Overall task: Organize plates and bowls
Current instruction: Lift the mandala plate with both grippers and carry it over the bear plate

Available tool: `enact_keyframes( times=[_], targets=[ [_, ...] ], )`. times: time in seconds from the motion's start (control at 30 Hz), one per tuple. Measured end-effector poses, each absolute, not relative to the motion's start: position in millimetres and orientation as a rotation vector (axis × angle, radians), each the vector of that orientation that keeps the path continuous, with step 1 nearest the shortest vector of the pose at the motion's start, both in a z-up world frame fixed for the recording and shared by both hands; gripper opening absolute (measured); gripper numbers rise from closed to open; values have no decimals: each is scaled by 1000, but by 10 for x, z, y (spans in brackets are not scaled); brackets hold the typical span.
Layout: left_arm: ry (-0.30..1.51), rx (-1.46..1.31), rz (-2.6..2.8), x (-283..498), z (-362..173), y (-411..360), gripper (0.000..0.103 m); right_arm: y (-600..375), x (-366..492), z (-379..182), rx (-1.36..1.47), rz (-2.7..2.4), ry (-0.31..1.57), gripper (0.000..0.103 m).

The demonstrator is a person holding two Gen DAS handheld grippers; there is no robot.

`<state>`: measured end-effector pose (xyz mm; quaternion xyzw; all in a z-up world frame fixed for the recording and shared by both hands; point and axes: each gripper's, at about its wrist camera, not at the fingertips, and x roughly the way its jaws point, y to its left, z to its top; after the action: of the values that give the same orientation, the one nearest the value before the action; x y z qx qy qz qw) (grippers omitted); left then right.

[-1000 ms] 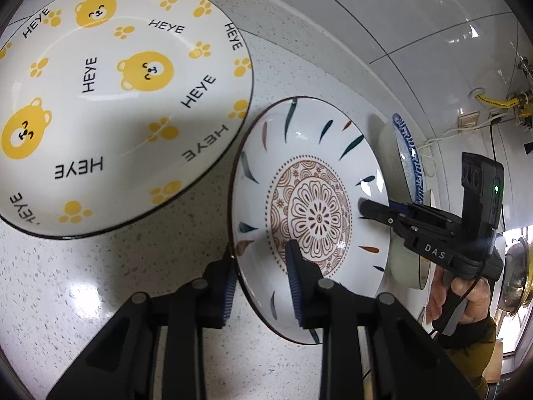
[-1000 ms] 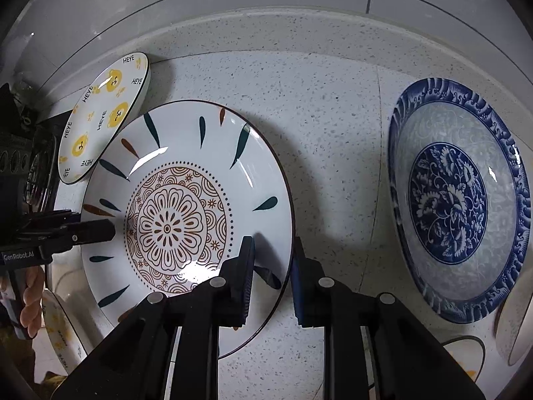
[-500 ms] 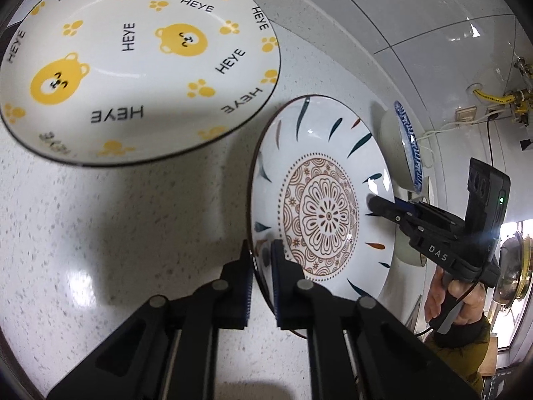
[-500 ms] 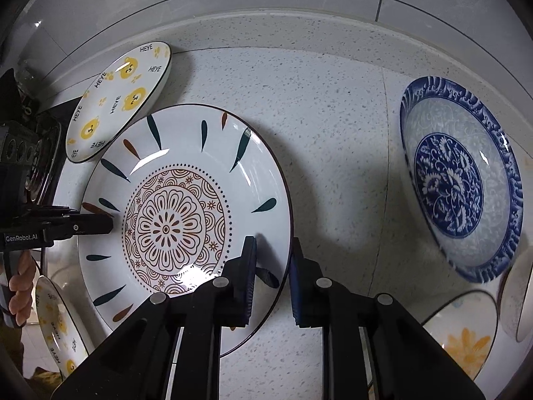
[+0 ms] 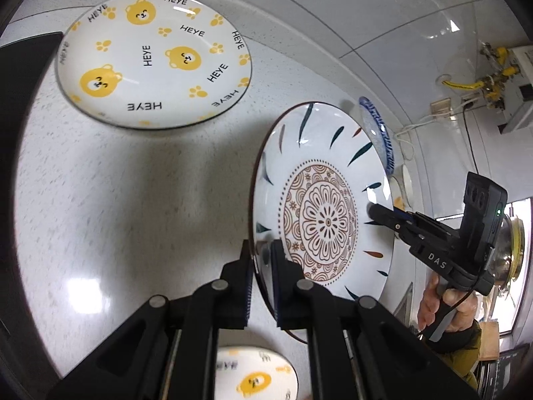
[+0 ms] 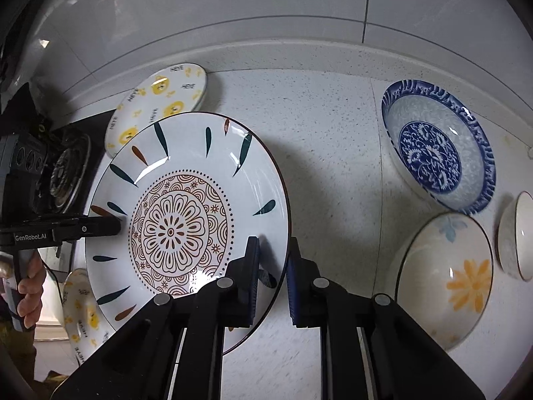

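Note:
A white plate with a brown mandala centre and teardrop marks (image 5: 326, 223) (image 6: 180, 230) hangs tilted above the speckled counter (image 5: 133, 200), held by opposite rims. In the left wrist view my left gripper (image 5: 262, 261) is shut on its near rim. In the right wrist view my right gripper (image 6: 271, 266) is shut on the other rim. Each gripper also shows in the other's view, the right gripper (image 5: 383, 215) and the left gripper (image 6: 110, 225), each with a hand on its handle.
A large bear-print plate (image 5: 153, 60) (image 6: 160, 100) lies by the back wall, a smaller bear-print plate (image 5: 256, 376) (image 6: 80, 313) nearer. A blue patterned plate (image 6: 436, 146), a yellow-flower bowl (image 6: 446, 280) and a white bowl (image 6: 519, 236) sit right. A stove burner (image 6: 66, 173) is left.
My left gripper closed onto the mandala plate's rim. Both grippers then rose with the plate, and the counter and the other dishes look farther away.

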<state>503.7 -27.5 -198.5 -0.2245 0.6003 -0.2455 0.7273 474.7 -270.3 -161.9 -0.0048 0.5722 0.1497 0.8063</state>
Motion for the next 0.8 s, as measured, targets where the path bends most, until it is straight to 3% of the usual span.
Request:
enact_keyframes(
  times=[0.4, 0.8],
  targets=[
    [1299, -486, -561, 3952, -1474, 416, 9, -2220, 3646, -1300, 10, 410, 1196, 14],
    [1379, -488, -530, 3222, -2044, 930, 9, -1828, 3114, -1901, 71, 427, 1318, 13]
  ],
)
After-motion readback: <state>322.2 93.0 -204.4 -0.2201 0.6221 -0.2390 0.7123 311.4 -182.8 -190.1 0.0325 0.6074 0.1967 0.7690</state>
